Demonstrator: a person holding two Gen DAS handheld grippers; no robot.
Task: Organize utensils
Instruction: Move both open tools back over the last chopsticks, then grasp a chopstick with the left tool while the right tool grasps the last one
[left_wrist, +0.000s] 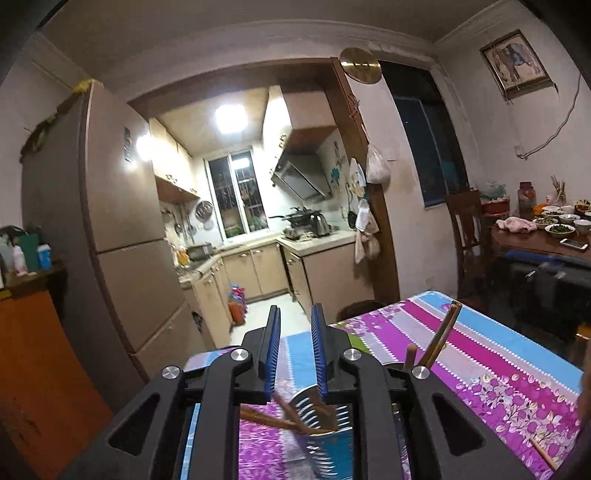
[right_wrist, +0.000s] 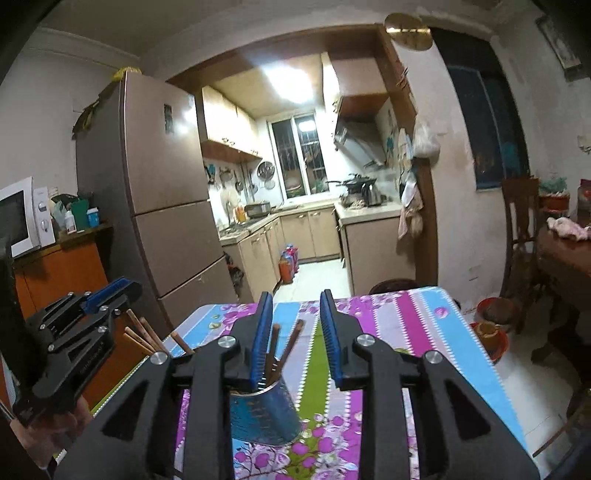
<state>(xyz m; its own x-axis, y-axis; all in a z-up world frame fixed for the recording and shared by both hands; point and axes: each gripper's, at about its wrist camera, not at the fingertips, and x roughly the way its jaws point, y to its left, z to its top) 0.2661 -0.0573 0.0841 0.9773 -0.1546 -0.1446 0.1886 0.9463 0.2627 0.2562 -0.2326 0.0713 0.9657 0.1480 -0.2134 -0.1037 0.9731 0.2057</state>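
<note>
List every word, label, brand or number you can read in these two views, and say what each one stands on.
No text can be read with confidence.
Left tongs: white lettering along the black arm, too small and blurred to read.
Metal utensil holder: faint marks on its side, unreadable.
Fridge: a dark sticker on the door, too blurred to read.
Framed picture on the wall: no legible writing.

Black tongs (right_wrist: 296, 334), ribbed blue pads (right_wrist: 260, 347), silver screws (right_wrist: 226, 342).
</note>
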